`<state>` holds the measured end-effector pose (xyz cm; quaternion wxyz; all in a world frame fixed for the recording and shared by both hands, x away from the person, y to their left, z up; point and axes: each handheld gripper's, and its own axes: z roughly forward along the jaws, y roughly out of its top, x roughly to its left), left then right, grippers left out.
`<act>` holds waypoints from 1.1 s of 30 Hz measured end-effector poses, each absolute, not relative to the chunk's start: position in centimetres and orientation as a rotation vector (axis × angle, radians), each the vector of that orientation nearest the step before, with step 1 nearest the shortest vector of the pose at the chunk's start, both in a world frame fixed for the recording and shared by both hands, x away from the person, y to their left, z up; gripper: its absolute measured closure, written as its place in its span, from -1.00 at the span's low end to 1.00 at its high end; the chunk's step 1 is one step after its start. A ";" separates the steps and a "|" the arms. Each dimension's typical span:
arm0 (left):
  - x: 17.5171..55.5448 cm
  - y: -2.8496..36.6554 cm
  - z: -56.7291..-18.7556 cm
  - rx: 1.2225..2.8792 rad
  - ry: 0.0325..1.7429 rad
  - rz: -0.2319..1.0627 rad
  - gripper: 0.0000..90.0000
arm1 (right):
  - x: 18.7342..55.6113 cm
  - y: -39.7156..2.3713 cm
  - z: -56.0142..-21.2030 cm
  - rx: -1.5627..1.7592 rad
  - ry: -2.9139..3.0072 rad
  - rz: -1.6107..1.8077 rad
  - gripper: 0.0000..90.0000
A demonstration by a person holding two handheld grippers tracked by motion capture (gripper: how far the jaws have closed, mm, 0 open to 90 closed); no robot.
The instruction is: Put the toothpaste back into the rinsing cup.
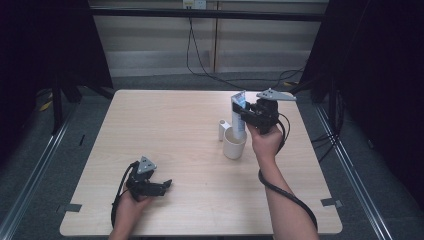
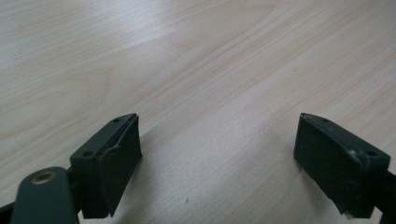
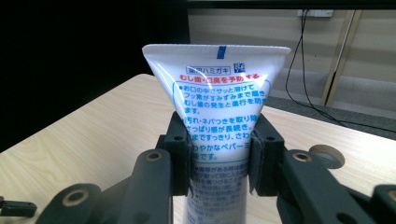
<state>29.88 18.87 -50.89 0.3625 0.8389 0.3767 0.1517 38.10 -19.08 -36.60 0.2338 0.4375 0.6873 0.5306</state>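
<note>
While the right gripper (image 1: 246, 116) has it, here's how things sit:

tube: white toothpaste tube (image 3: 217, 116) w/ blue + red print, upright, crimped flat end on top. Lower end goes down into the cup, can't tell if it touches the bottom.
where: right half of the table (image 1: 165, 130), toward the far edge, over the cup.
right jaws: pinching the tube (image 1: 238, 114) across its middle, pads pressed on both sides, tube walls squeezed in a bit btw them.
right hand (image 1: 266, 140): under the gripper, forearm coming in from the near edge, cable looping down beside it.
cup: white cup (image 1: 234, 144) just below the gripper, standing upright.
small white thing: short white cylinder (image 1: 222, 129) right beside the cup on its left, looks like a cap but too small to be sure.
left gripper (image 1: 162, 185): near-left of the table, well apart from the cup, low over the wood.
left jaws: spread wide, just bare wood btw the pads (image 2: 119, 158).
</note>
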 end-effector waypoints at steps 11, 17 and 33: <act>29.9 18.9 -50.9 2.158 0.971 0.392 -0.67 | 38.2 -18.9 -37.4 1.206 1.886 1.446 0.47; 29.9 18.9 -50.9 2.161 0.969 0.394 -0.67 | 38.2 -18.8 -38.1 1.205 1.887 1.417 0.47; 29.9 18.9 -50.9 2.162 0.968 0.394 -0.67 | 37.9 -18.6 -39.5 1.197 1.906 1.366 0.45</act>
